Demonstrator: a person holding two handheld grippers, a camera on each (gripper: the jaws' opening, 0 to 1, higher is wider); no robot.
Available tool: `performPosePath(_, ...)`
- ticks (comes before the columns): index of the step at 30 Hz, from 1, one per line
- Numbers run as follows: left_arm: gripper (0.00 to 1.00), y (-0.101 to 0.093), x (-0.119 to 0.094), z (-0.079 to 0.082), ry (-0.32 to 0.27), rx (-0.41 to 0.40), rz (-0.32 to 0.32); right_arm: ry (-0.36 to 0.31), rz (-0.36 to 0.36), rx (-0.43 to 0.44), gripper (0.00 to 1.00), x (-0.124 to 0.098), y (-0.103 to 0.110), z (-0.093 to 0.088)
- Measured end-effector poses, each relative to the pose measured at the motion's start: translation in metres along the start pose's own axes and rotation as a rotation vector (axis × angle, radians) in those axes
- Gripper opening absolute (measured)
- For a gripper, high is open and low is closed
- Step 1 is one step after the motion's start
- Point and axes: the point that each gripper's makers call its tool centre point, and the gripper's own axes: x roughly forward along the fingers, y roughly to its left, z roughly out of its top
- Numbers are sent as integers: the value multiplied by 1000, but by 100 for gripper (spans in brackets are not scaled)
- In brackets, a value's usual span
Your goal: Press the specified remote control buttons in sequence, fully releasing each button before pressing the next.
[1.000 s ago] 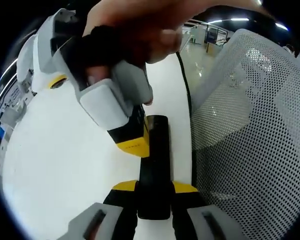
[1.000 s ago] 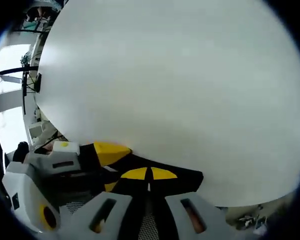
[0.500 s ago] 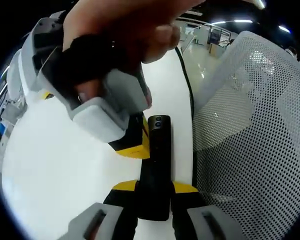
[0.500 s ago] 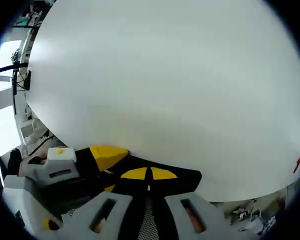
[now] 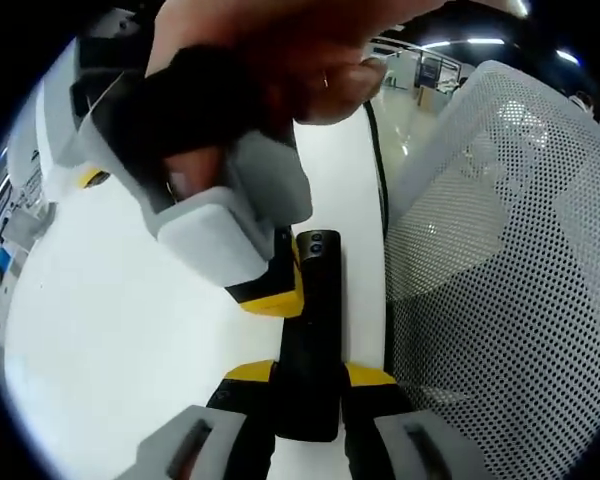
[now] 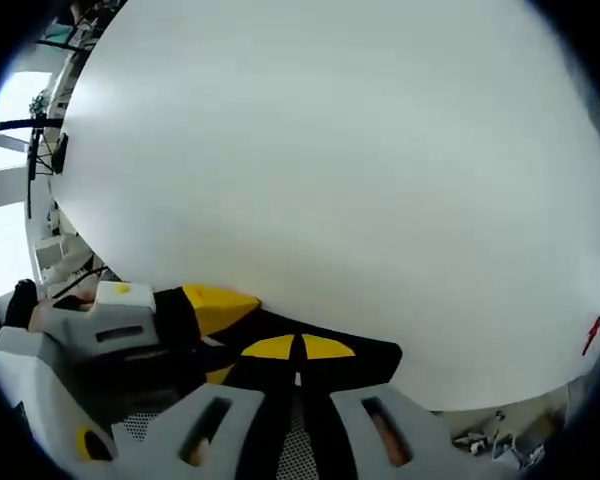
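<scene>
Remote control (image 5: 312,330) stays clamped in my left gripper (image 5: 310,385) above the white table (image 5: 110,360). My right gripper (image 5: 272,290), jaws shut, tip beside the remote's upper half, barely shifted; I judge this press unfinished.

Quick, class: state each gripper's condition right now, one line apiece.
Left gripper: shut on the remote.
Right gripper: shut, holding nothing, tips on the remote.
</scene>
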Motion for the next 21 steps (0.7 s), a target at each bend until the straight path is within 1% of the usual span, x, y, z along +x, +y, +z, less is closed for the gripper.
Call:
performPosePath(6,24,0,0,0,-1,-1,-1,18,3,-21,0,1,0,0)
performPosePath(8,24,1,0,0,-2,-3,-1,-14,18,-20,0,-4,1,2)
performPosePath(9,24,1,0,0,-2,-3,-1,-28,23,-16,0,-6,2,1)
performPosePath(13,24,1,0,1,1,-4,3,-65,44,2,0,-10,-6,3)
performPosePath(17,24,1,0,1,4,1,3,-135,89,11,0,-17,-5,-1)
performPosePath(20,24,1,0,1,4,3,3,-230,138,12,0,-17,0,-2)
performPosePath(21,24,1,0,1,5,2,2,-285,153,9,0,-18,3,-2)
